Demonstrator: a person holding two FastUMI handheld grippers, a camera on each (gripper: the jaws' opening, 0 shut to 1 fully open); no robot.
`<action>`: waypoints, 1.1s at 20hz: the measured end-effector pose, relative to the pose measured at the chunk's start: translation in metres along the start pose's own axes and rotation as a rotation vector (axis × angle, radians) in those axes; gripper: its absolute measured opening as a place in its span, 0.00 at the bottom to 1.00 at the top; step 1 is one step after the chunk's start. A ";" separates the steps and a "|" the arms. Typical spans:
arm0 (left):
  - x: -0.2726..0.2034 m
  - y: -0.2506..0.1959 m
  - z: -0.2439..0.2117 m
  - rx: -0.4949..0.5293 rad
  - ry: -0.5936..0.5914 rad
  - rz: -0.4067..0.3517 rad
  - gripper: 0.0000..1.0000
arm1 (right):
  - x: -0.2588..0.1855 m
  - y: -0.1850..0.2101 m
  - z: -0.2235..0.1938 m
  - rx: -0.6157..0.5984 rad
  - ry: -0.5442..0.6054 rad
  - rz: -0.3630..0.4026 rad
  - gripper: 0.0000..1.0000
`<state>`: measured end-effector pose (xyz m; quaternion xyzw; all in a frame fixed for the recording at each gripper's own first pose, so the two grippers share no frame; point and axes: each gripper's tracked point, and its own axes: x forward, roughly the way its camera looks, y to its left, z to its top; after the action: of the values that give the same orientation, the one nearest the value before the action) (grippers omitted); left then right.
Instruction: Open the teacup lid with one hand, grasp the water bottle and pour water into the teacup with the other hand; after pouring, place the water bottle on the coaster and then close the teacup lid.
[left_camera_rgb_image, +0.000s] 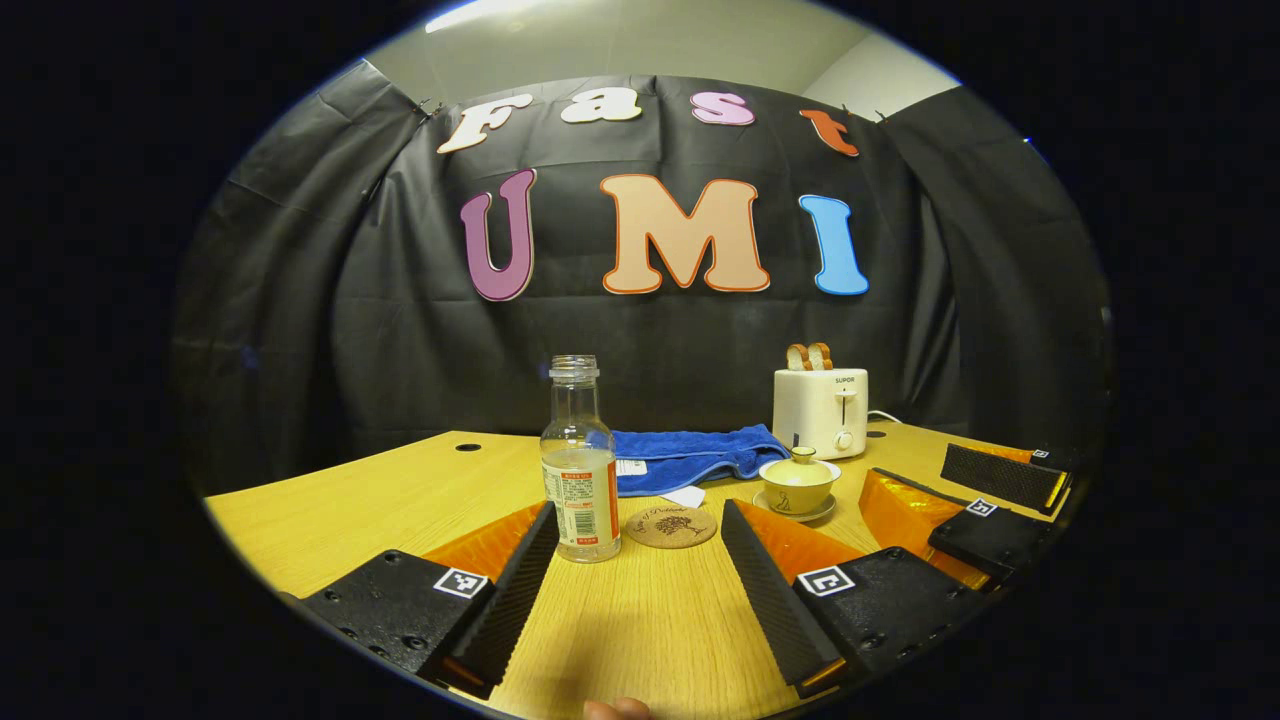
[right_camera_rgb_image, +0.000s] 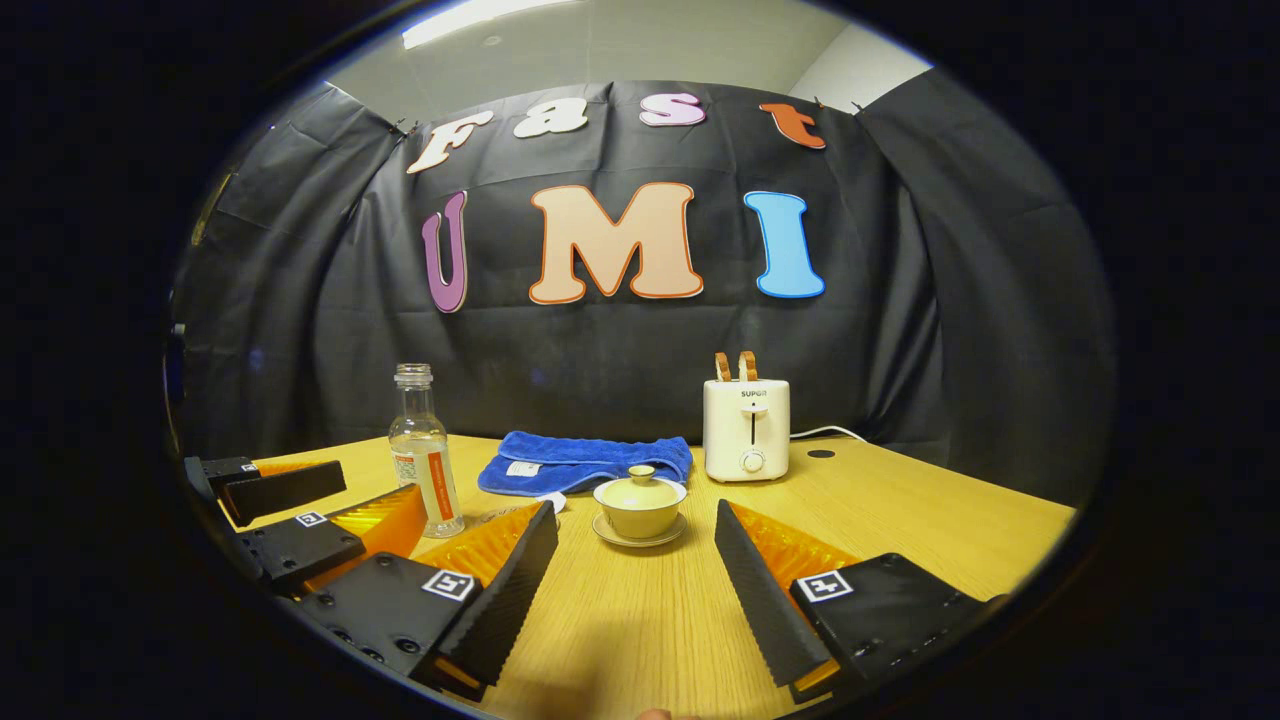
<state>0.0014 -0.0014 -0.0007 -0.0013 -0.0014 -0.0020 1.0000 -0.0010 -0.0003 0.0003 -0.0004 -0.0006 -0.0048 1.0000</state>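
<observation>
Two pairs of tongs hover low over a wooden table (left_camera_rgb_image: 330, 500) with every step of the pour yet to be done, judging by how things lie. The teacup (right_camera_rgb_image: 640, 510) sits on its saucer with the lid (right_camera_rgb_image: 641, 488) on, near the middle of the table in front of a blue towel (right_camera_rgb_image: 585, 462) and a white toaster (right_camera_rgb_image: 746, 428) that stand toward the far edge. The water bottle (left_camera_rgb_image: 580, 470), uncapped and partly filled, stands upright on the bare table just beside the round coaster (left_camera_rgb_image: 671, 525), which carries nothing. Left to do: lift the lid, grasp the bottle, pour, park the bottle on the coaster, close the cup.

The left tongs (left_camera_rgb_image: 640, 560) gape wide and hold nothing, their fingers pointing toward the far edge with the bottle close to the left finger and the coaster between them farther off. The right tongs (right_camera_rgb_image: 635, 570) are likewise spread and empty, lined up on the teacup, which lies ahead between the two fingers, untouched. Both reach in side by side from the near edge, the left tongs showing low at the left margin of the right gripper view.
</observation>
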 end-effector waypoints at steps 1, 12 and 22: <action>-0.001 0.000 0.000 0.000 0.000 0.000 0.96 | 0.000 0.000 0.000 0.000 0.000 0.000 0.99; -0.001 -0.001 -0.001 -0.002 0.002 -0.002 0.96 | 0.054 -0.013 -0.004 0.001 0.008 0.019 1.00; -0.001 -0.002 -0.001 -0.003 0.004 -0.014 0.96 | 0.158 -0.004 -0.013 0.000 0.030 0.036 1.00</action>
<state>0.0005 -0.0037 -0.0022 -0.0030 0.0005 -0.0091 1.0000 0.1566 -0.0053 -0.0123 -0.0006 0.0144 0.0133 0.9998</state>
